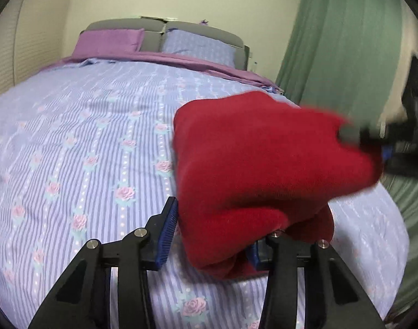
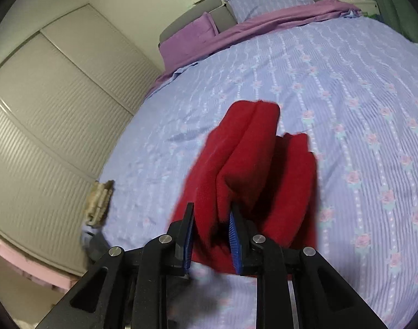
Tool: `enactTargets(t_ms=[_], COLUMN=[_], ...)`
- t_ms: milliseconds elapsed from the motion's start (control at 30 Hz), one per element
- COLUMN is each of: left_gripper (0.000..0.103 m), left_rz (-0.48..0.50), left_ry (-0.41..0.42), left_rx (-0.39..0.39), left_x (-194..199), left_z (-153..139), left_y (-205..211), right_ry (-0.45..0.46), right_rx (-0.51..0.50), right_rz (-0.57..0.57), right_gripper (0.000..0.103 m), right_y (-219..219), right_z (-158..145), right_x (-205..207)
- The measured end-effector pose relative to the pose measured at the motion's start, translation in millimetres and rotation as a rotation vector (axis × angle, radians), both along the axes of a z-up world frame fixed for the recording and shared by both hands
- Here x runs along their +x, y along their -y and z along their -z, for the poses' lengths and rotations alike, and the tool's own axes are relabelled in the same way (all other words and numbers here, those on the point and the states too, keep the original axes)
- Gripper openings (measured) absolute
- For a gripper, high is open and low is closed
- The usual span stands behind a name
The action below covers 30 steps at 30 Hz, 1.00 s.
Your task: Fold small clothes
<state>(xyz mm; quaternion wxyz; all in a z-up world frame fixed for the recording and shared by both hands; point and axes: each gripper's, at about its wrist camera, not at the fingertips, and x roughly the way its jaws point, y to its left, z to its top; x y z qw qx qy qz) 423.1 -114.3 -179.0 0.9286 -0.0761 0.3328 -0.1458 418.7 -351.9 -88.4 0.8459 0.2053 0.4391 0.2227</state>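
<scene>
A red fleece garment (image 1: 263, 164) is bunched in folds and held up above the blue flowered bedspread (image 1: 85, 137). My left gripper (image 1: 209, 235) has its jaws wide apart; the garment's lower edge hangs between them and drapes over the right finger, touching the left pad (image 1: 167, 235). My right gripper (image 2: 211, 235) is shut on a thick fold of the garment (image 2: 250, 159). It also shows blurred in the left wrist view (image 1: 373, 139), clamped on the garment's right corner.
Purple pillow (image 1: 110, 41) and blue pillow (image 1: 200, 46) lie by the grey headboard. A green curtain (image 1: 332, 41) hangs at the right. White wardrobe doors (image 2: 52, 104) stand on the left. A beige object (image 2: 99, 200) sits at the bed's left edge.
</scene>
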Motion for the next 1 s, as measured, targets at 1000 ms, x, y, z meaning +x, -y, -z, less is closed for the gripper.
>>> enactTargets(t_ms=[1000], left_gripper=[0.055], left_rz=[0.240], left_ry=[-0.025], left_rx=[0.012], left_x=[-26.5], left_z=[-22.1], left_y=[-15.2], right_ry=[0.084], right_rx=[-0.475], right_rz=[0.061], right_gripper=[0.023], right_y=[-19.5], right_z=[42.9], right_x=[-5.0])
